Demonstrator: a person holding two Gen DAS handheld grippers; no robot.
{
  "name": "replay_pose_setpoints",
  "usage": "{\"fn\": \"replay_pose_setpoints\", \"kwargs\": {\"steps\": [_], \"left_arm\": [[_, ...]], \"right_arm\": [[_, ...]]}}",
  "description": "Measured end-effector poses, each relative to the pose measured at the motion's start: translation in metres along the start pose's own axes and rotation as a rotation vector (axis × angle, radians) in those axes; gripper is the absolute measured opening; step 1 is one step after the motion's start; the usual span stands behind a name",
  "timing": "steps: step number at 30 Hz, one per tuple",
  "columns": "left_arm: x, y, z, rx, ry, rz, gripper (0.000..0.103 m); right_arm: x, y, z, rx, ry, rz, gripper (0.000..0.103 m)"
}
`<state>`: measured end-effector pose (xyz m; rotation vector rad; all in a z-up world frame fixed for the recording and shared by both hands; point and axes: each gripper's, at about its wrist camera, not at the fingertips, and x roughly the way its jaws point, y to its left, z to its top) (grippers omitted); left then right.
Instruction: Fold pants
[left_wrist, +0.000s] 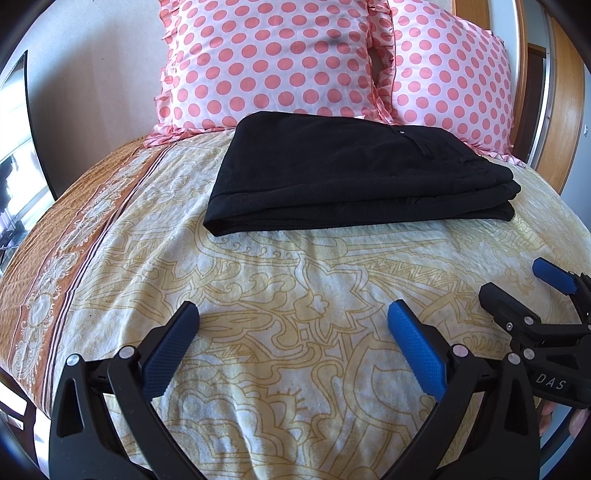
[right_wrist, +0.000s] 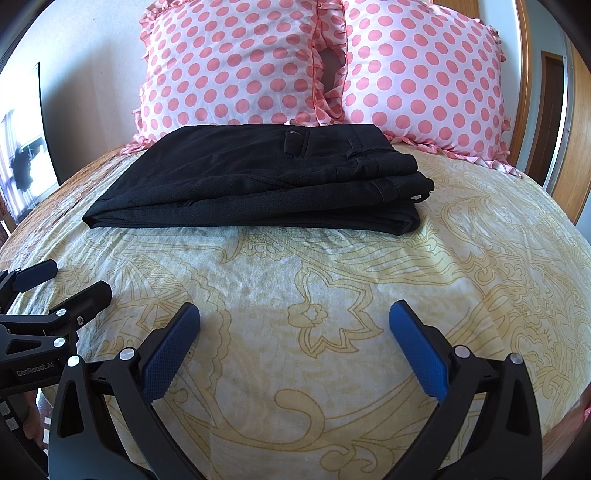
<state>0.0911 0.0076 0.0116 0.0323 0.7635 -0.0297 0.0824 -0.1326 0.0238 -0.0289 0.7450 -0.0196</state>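
Only right view, pants (right_wrist: 255, 177) waistband edge

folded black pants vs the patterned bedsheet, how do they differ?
The folded black pants are plain and dark; the cream bedsheet with yellow floral pattern is light and printed. The pants are stacked in layers; the bedsheet lies spread flat. Both are fabric, and neither is gripped.

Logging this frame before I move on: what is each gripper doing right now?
Left gripper: open, holding nothing, above the bedspread.
Right gripper: open, holding nothing; the folded black pants lie untouched ahead.
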Motion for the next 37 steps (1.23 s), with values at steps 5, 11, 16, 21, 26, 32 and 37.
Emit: {"fn": "replay_pose_setpoints", "kwargs": {"steps": [5,11,16,21,26,32,37], "left_arm": [[0.0002,-0.001,-0.0004,0.0,0.008,0.0,0.101],[0.0011,-0.0005,0.0,0.005,0.026,-0.006,0.101],[0.0013,-0.0006,0.0013,0.001,0.04,-0.003,0.101],[0.0021,0.0006,0.0022,0.0,0.044,-0.002,0.101],[0.0027,0.0014,0.0026,-0.005,0.038,0.002,0.101],[0.0013,0.001,0.0007,0.004,0.026,0.002,0.101],[-0.0004,0.0024,-0.0017,0.005,0.007,-0.001,0.101]], "right_arm": [[0.0,0.0001,-0.0001,0.0,0.0,0.0,0.102],[-0.0002,-0.0001,-0.0001,0.0,-0.001,0.0,0.102],[-0.0002,0.0001,0.0002,0.0,-0.002,0.0,0.102],[-0.0003,0.0001,0.0,0.0,-0.001,0.0,0.102],[-0.0004,0.0006,0.0002,0.001,-0.002,-0.001,0.102],[-0.0004,0.0008,0.0002,0.001,-0.002,-0.001,0.102],[-0.0005,0.0007,-0.0003,0.001,-0.002,-0.001,0.102]]}}
